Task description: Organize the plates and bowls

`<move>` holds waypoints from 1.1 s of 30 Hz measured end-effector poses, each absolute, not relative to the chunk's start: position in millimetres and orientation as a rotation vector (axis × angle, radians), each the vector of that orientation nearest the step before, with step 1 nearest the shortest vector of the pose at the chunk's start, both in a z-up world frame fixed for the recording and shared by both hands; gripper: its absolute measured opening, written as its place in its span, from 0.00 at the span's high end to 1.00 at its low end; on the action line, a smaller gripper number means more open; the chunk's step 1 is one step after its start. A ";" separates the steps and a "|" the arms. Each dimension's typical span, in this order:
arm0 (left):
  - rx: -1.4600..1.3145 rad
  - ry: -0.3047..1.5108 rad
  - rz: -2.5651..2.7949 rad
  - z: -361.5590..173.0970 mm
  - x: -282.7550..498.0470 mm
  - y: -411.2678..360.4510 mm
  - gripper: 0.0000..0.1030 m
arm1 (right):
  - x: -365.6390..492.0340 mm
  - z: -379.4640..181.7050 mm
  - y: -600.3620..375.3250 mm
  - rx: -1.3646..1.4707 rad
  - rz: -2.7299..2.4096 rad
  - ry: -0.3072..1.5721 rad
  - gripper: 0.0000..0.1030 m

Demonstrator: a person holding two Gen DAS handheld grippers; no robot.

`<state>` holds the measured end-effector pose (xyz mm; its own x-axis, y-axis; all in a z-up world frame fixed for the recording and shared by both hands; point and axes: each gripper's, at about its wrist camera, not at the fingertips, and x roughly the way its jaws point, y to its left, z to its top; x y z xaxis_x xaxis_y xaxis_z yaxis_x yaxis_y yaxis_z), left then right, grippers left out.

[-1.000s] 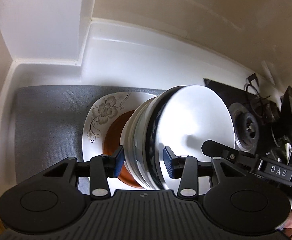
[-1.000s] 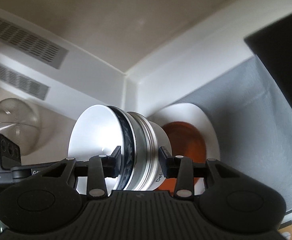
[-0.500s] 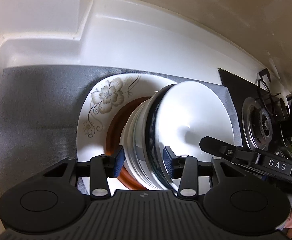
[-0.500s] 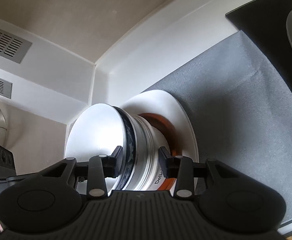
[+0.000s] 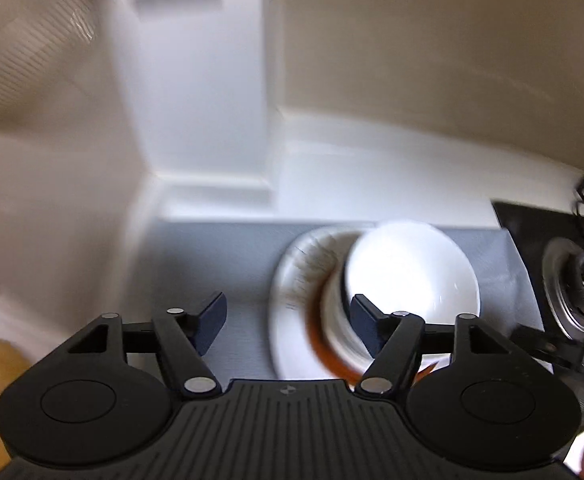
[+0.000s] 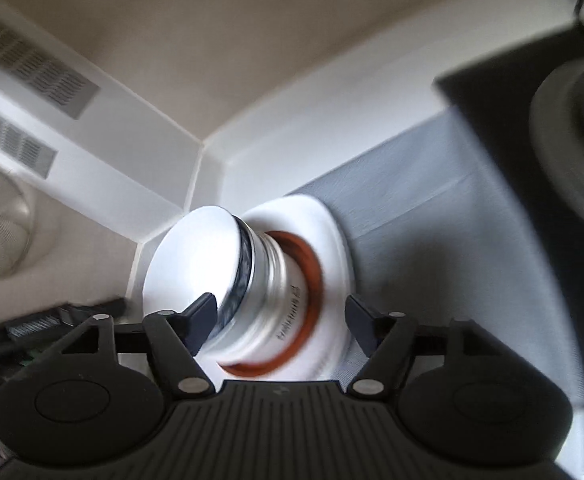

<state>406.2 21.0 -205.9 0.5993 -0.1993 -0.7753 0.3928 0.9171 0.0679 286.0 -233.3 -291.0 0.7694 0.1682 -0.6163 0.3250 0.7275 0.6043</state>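
Bowl stack [image 6: 252,280] now sits on white plate [image 6: 328,224], on grey mat [image 6: 432,216]. Left hand-held gripper [image 5: 288,322] and right hand-held gripper [image 6: 280,322], earlier clamped on it, are opening, pads clear.

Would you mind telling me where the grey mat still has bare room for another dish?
The grey mat is bare between the white corner wall and the plate under the bowl stack, also between plate and stove. It is crowded around the stack.

Both wrist cameras are looking down along their fingers, close to the surface [image 5: 220,248]. Facing from opposite sides, they are sharing the stacked bowls [image 5: 408,276] [image 6: 252,280] and stove [image 5: 576,280] [image 6: 572,152].
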 end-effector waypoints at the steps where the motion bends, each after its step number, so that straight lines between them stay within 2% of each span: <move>1: 0.234 0.834 -0.330 -190.5 389.4 24.8 0.21 | 276.5 -278.0 -226.8 0.723 -0.086 0.712 0.16; 3: 0.214 0.802 -0.286 -160.2 352.9 27.0 0.07 | 258.4 -248.8 -210.3 0.624 -0.079 0.752 0.09; 4: 0.205 0.794 -0.263 -146.2 333.4 25.8 0.06 | 249.3 -232.9 -200.9 0.570 -0.083 0.771 0.08; 8: 0.165 0.829 -0.281 -101.2 257.0 14.0 0.05 | 201.6 -167.7 -171.1 0.424 -0.075 0.781 0.00; 15: 0.179 0.776 -0.204 -62.1 146.7 -8.6 0.05 | 119.8 -99.7 -149.7 0.391 -0.098 0.747 0.00; 22: 0.233 0.736 -0.182 -48.7 78.4 -13.8 0.05 | 63.4 -90.5 -140.1 0.430 -0.108 0.795 0.00; 33: 0.219 0.767 -0.173 -48.5 42.1 1.2 0.05 | 21.8 -90.8 -119.5 0.406 -0.127 0.827 0.00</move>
